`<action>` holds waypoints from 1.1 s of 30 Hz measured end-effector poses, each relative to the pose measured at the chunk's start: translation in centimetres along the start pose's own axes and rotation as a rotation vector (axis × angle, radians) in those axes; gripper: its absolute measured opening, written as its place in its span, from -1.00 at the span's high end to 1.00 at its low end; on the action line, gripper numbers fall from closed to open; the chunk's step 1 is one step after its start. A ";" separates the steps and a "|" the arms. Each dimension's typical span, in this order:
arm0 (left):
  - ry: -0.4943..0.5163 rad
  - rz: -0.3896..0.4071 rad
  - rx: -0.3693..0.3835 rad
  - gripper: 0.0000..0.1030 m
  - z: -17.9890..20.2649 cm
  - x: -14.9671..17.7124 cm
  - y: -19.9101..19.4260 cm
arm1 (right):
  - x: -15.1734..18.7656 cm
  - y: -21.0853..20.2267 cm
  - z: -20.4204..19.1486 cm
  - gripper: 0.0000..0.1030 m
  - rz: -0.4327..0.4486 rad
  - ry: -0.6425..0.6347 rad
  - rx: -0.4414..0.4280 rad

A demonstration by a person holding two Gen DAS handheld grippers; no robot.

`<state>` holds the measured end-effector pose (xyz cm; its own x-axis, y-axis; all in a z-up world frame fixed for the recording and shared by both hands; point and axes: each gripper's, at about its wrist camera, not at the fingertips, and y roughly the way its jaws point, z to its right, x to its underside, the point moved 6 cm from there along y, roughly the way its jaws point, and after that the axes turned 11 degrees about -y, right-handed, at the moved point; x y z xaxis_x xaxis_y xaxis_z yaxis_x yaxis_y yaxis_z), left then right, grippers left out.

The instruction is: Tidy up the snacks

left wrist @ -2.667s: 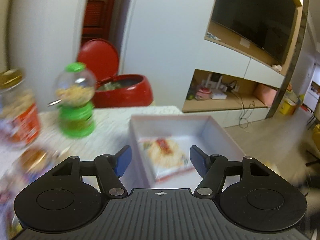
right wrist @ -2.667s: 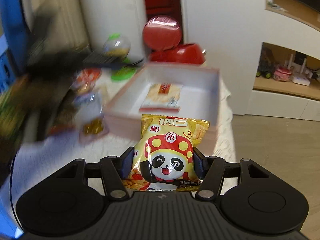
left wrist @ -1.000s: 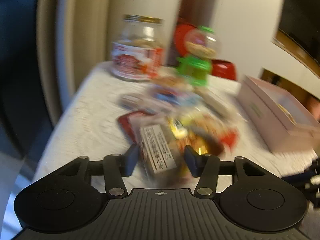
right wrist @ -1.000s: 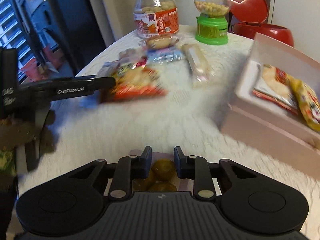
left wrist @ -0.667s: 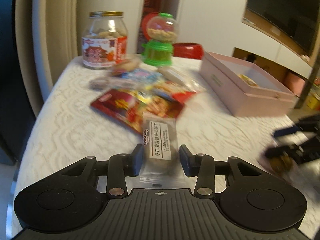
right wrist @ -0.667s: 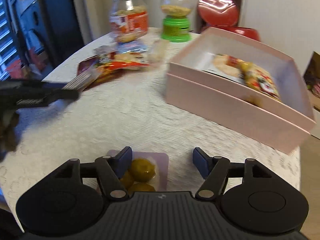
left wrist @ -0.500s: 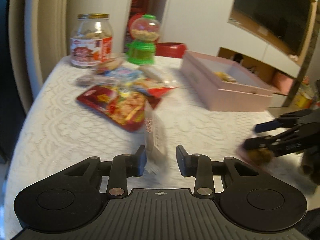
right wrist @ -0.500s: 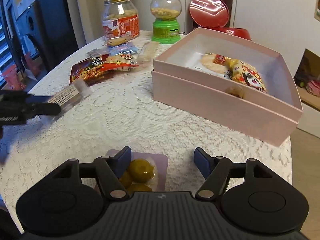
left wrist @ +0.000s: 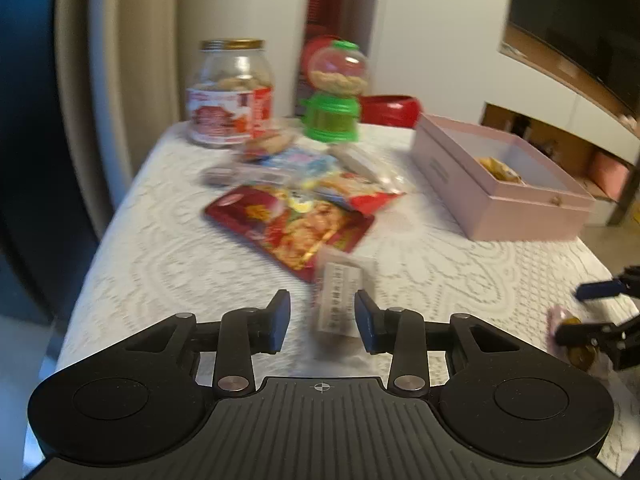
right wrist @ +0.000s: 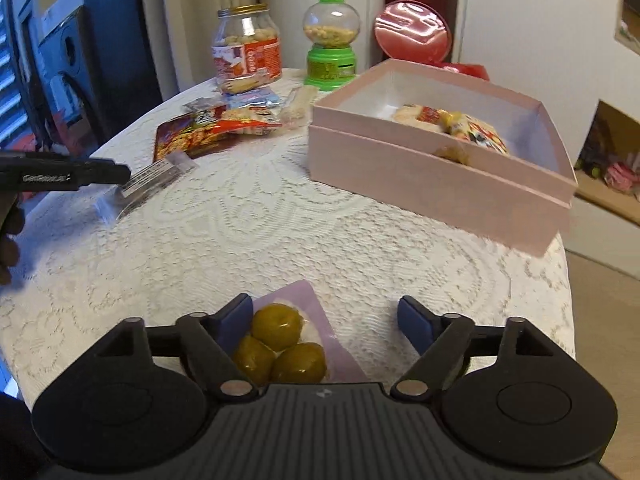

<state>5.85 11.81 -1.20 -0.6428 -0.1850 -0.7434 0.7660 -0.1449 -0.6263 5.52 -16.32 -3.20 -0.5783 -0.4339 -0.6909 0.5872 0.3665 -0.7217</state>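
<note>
Pink box [right wrist: 436, 176] on the counter [right wrist: 248, 224] only holds a couple of bags, most snacks [left wrist: 296, 216] aren't in yet. Right gripper [right wrist: 326, 320], just spread apart, has dropped the plum pack [right wrist: 280, 344]; left gripper [left wrist: 322, 316] looks loose around a wrapped bar [left wrist: 338, 300].

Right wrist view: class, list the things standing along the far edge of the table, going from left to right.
Glass jar → green candy dispenser → red round lid behind the pink box.
</note>
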 end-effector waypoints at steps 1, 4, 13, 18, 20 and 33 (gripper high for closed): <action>0.028 -0.015 -0.009 0.22 0.4 0.0 0.5 | 0.0 0.1 0.0 -0.63 0.005 0.006 -0.001; 0.060 -0.048 -0.012 0.10 1.5 0.2 2.2 | 0.1 0.2 -0.3 -0.70 0.007 -0.004 0.010; 0.099 -0.047 0.008 0.14 1.7 -0.2 3.4 | 0.7 0.3 -1.2 -0.98 0.014 -0.032 -0.012; 0.003 -0.017 -0.009 0.53 -0.7 -0.4 0.9 | 1.3 -0.3 -1.6 -0.99 0.013 -0.038 -0.008; -0.046 -0.003 0.046 0.60 -0.3 -0.7 -0.3 | 1.5 -0.4 -1.6 -0.99 0.016 -0.046 -0.013; 0.031 0.001 0.082 0.58 4.0 0.1 -0.1 | 3.3 -2.1 1.7 -0.98 -0.017 -0.007 0.031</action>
<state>5.71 7.90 -0.29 -0.6407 -0.1556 -0.7519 0.7642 -0.2241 -0.6048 3.40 -19.94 -3.92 -0.5841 -0.4457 -0.6784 0.5949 0.3335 -0.7313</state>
